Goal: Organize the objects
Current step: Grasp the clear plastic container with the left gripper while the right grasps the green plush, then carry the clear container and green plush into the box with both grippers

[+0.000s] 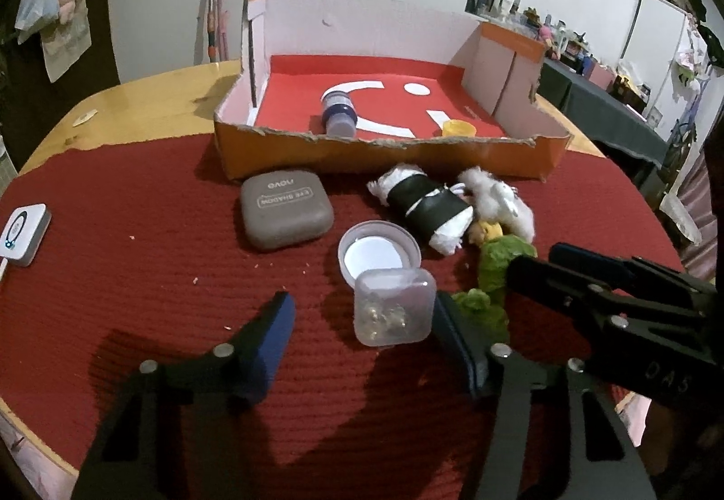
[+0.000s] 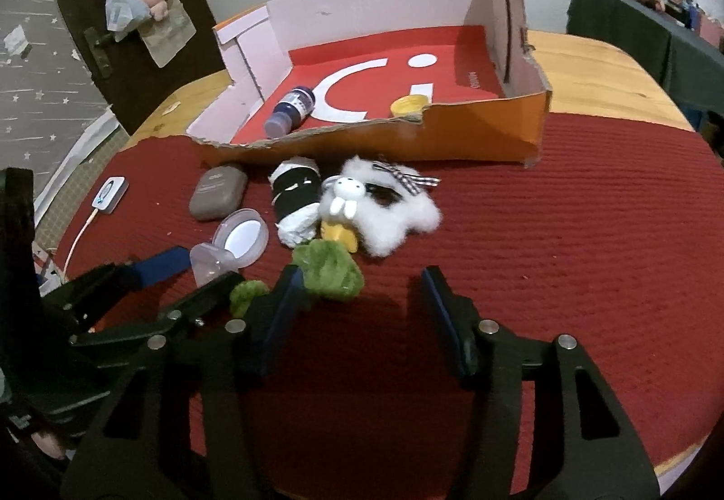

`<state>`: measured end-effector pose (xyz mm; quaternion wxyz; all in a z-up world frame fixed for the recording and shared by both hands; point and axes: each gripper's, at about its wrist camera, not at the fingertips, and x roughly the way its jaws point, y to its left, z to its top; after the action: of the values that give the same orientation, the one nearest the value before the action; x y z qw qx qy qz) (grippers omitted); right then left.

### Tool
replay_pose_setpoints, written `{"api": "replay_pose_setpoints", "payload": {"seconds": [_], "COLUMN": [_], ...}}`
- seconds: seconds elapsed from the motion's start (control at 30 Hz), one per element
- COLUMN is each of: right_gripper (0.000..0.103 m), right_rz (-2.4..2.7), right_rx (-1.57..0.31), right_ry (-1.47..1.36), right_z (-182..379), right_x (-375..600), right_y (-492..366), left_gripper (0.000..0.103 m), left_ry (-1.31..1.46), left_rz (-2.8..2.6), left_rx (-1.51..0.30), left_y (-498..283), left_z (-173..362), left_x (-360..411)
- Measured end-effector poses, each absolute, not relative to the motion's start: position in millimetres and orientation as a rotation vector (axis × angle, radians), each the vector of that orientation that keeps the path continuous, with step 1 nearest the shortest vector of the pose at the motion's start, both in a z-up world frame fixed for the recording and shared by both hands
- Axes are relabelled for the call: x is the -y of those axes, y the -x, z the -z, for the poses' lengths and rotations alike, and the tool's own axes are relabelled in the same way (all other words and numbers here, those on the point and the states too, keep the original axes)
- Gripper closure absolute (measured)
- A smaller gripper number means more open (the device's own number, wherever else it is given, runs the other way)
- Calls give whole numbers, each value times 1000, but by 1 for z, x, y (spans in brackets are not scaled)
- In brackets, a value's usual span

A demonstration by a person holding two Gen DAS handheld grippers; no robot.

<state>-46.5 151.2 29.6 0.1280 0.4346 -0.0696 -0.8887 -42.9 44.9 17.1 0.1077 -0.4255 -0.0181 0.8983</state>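
Bench (image 1: pixel 149 102): wood, mostly under a red mat (image 1: pixel 149 246). Cut-down carton (image 1: pixel 389 158) at the far side of the mat, red inside.

In the carton: blue bottle (image 1: pixel 338 111) on its side against the torn front wall; yellow cup (image 1: pixel 458 128) near the same wall, further right.

On the mat before the carton, left to right: grey compact (image 1: pixel 284 210), round lid (image 1: pixel 379 251), black-and-white roll (image 1: pixel 427 208), white plush (image 2: pixel 384 206), green plush (image 2: pixel 328 267).

Left gripper (image 1: pixel 362 326): fingers spread about a clear box (image 1: pixel 392 305). Right finger touches or nearly touches the box's side; left finger (image 1: pixel 271 341) well clear. Box rests on the mat, just in front of the round lid.

Right gripper (image 2: pixel 357 301): fingers spread. Green plush lies at the left finger (image 2: pixel 283 310), touching it, most of its bulk outside the gap. Bare mat between the fingers otherwise.

Left view only: small contents in the clear box, too small to identify; white device (image 1: pixel 25 240) at the mat's left edge.

Right view only: the white plush's rabbit face and checked bow; the left view shows just a fluffy edge. It also shows the left gripper from the side, box between its fingers.
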Motion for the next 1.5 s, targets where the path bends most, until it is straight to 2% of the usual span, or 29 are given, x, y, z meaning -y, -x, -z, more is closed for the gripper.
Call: {"api": "replay_pose_setpoints", "payload": {"seconds": [0.3,0.37,0.43,0.6,1.07,1.33,1.5], "right_gripper": [53,58,69,71,71,71,71], "right_rz": [2508,2506,2493,2492,2548,2629,2623], "right_rx": [228,221,227,229,237,174,179], "right_ry": [-1276,-1276,-1282,-1279,-1215,-1066,-1073], "right_z": [-26,-25,-23,-23,-39,-82,-81], "right_x": [-138,-135,-134,-136,-143,-143,-143], "right_y": [56,57,59,58,49,38,41], "left_gripper": [43,45,50,67,67,67,67], "left_ry": [1232,1233,1232,1221,1168,1075,1085], "left_rz": [-2644,-2636,-2642,-2629,-2640,-2703,-2691], "left_rx": [37,53,45,54,54,59,93], "left_y": [41,41,41,39,36,44,49], "left_z": [-15,-14,-13,-13,-28,-58,-58], "left_x": [-51,-50,-49,-49,-47,-36,-31]}}
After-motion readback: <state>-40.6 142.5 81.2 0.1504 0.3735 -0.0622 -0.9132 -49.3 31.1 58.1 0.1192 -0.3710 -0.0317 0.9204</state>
